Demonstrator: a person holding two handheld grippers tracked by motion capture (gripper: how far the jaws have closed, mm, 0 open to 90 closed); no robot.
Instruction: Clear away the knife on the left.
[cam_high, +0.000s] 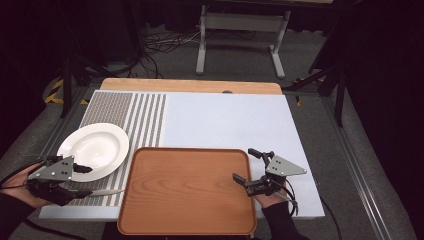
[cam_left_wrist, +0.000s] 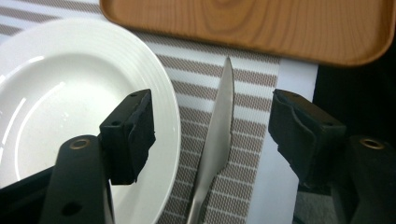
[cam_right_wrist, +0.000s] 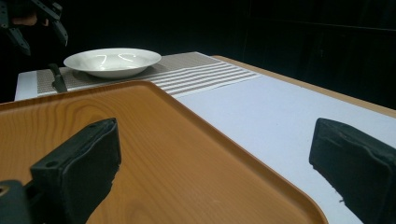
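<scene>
1. The wooden tray (cam_high: 187, 190) sits at the table's (cam_high: 235, 120) near edge.
2. A white plate (cam_high: 93, 150) lies left of the tray on a striped mat (cam_high: 145, 112).
3. A knife (cam_left_wrist: 215, 140) lies between plate and tray.
4. The left tongs (cam_high: 86, 180) gape wide over the knife.
5. The right tongs (cam_high: 246, 165) gape wide astride the tray's right rim.

Table surface (cam_high: 225, 120) evenly, brightly lit from above — surroundings beyond it fall into near-black. White plate (cam_left_wrist: 60, 102) carries soft glare streaks (also visible in right gripper view). Knife blade (cam_left_wrist: 219, 121) beside plate shows dull sheen. Shadows faint. Close-up jaws slightly soft; high view low-resolution, mildly grainy.
</scene>
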